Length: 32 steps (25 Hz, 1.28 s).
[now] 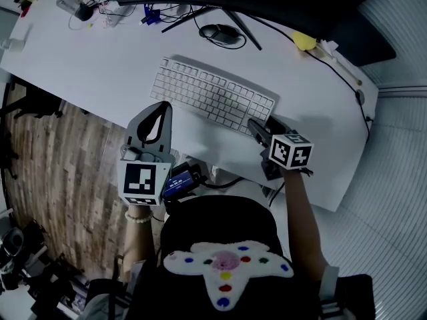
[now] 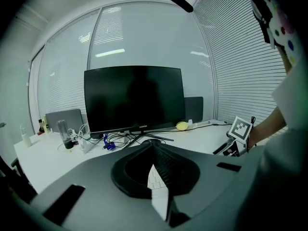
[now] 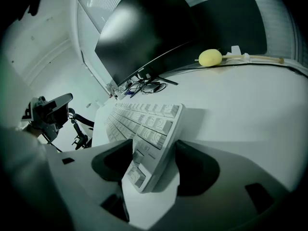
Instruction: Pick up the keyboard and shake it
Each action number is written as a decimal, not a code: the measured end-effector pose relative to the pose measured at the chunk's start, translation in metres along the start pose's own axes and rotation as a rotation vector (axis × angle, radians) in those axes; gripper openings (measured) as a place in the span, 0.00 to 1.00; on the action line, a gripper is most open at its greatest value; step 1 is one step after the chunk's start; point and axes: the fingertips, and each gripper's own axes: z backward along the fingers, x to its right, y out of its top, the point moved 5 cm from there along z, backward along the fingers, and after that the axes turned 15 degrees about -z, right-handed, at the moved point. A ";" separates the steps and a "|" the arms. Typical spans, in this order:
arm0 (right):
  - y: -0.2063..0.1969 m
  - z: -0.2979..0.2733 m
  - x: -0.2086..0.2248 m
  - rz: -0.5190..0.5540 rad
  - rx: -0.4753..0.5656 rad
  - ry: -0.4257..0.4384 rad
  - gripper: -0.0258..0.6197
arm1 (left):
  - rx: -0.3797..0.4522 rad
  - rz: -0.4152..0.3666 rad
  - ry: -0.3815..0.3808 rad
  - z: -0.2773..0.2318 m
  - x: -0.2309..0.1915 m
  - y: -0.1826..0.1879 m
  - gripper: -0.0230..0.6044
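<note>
Jaws of the right gripper (image 3: 154, 163) stand wide apart, with the white keyboard's (image 3: 147, 124) end between them, ungripped. It lies flat on the table (image 1: 93, 65), just ahead of the left gripper's (image 2: 155, 153) closed, empty jaws.

Open desk (image 1: 87, 65) left of kbd (image 1: 212, 96); mouse (image 1: 223, 34) behind.

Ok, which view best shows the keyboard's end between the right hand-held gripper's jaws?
Right gripper view: the end of the keyboard stands between the open jaws. The head view shows the rest, but the right hand-held gripper overlaps that end. The left gripper view: only a few keys.
</note>
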 end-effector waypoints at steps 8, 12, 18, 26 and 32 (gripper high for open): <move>0.000 0.003 -0.001 -0.037 0.025 -0.048 0.47 | -0.072 0.101 -0.013 -0.006 -0.029 -0.035 0.06; 0.002 0.005 -0.005 -0.037 0.044 -0.070 0.46 | -0.083 0.159 -0.046 -0.015 -0.043 -0.048 0.07; 0.007 0.013 -0.015 -0.054 0.077 -0.096 0.45 | -0.111 0.235 -0.168 -0.040 -0.055 -0.082 0.11; 0.012 0.017 -0.023 -0.101 0.136 -0.147 0.45 | -0.206 0.329 -0.371 -0.085 -0.074 -0.135 0.37; 0.011 0.021 -0.025 -0.112 0.147 -0.163 0.45 | -0.254 0.403 -0.560 -0.106 -0.068 -0.155 0.43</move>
